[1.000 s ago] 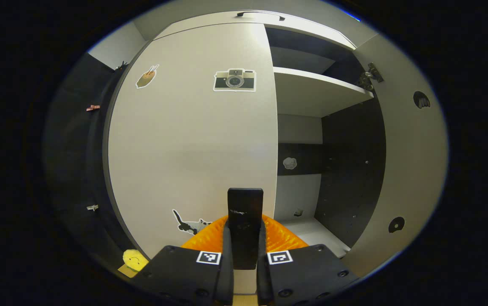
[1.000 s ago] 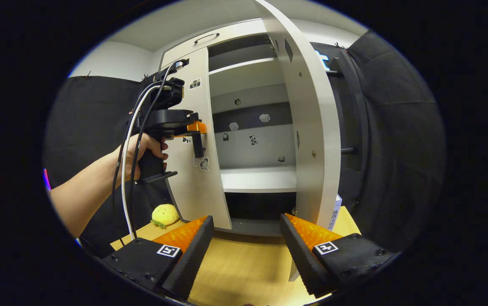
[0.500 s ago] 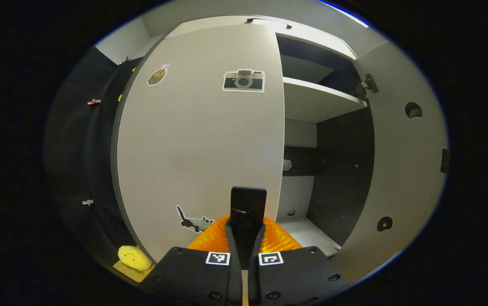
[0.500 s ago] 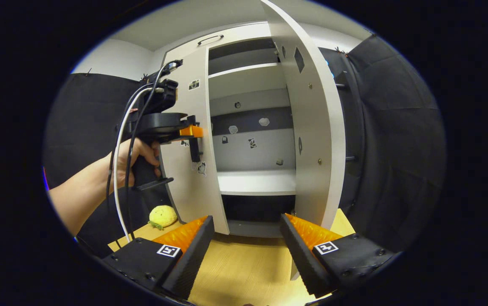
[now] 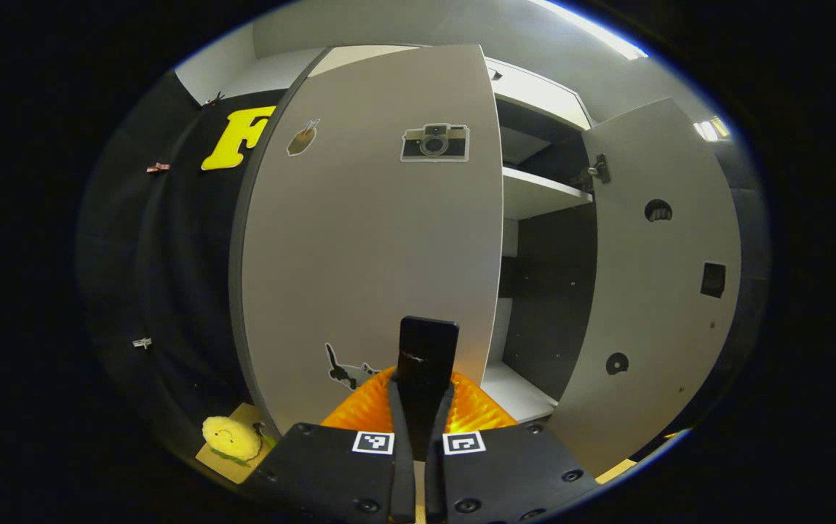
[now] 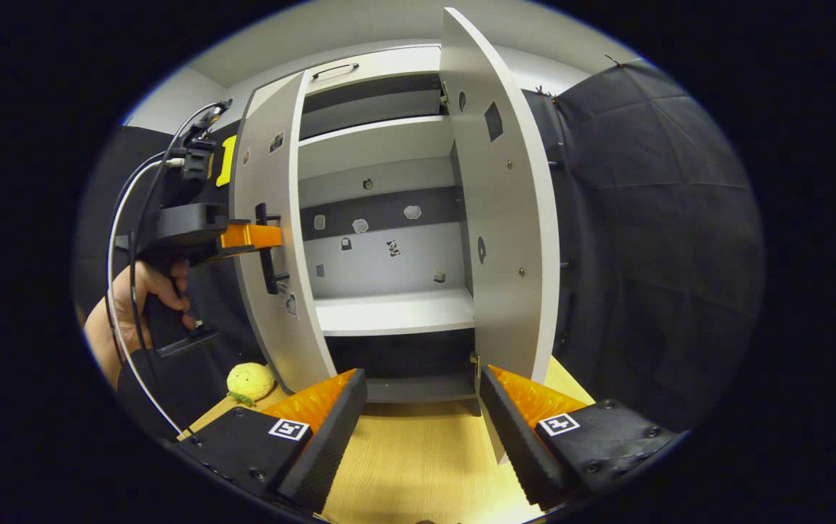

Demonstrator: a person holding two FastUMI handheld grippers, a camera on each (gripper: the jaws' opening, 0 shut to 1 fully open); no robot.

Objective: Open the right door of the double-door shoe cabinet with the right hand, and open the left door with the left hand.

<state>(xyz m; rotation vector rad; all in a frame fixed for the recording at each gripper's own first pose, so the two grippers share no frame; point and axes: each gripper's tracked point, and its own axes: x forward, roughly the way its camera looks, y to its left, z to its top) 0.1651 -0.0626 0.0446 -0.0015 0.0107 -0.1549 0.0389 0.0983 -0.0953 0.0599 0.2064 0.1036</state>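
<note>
The white shoe cabinet's left door (image 5: 367,247) carries stickers and a black bar handle (image 5: 428,349). My left gripper (image 5: 418,397) is shut on that handle, both fingers pressing its sides. In the right gripper view the left door (image 6: 265,291) stands partly swung out, with the left gripper (image 6: 247,236) on its handle (image 6: 267,247) and a hand (image 6: 145,280) holding the grip. The right door (image 6: 505,240) stands wide open, edge toward me. My right gripper (image 6: 423,393) hovers open over the wooden table (image 6: 418,466), well in front of the cabinet, holding nothing.
A yellow plush toy (image 6: 250,380) lies on the table by the left door's foot. White shelves (image 6: 396,313) and small stickers show inside the cabinet. The open right door (image 5: 658,291) stands at the right in the left gripper view. Black cloth walls flank the cabinet.
The left door has swung outward with my left gripper shut on its handle. The hand holding it moved left. My right gripper stayed open and in place.
</note>
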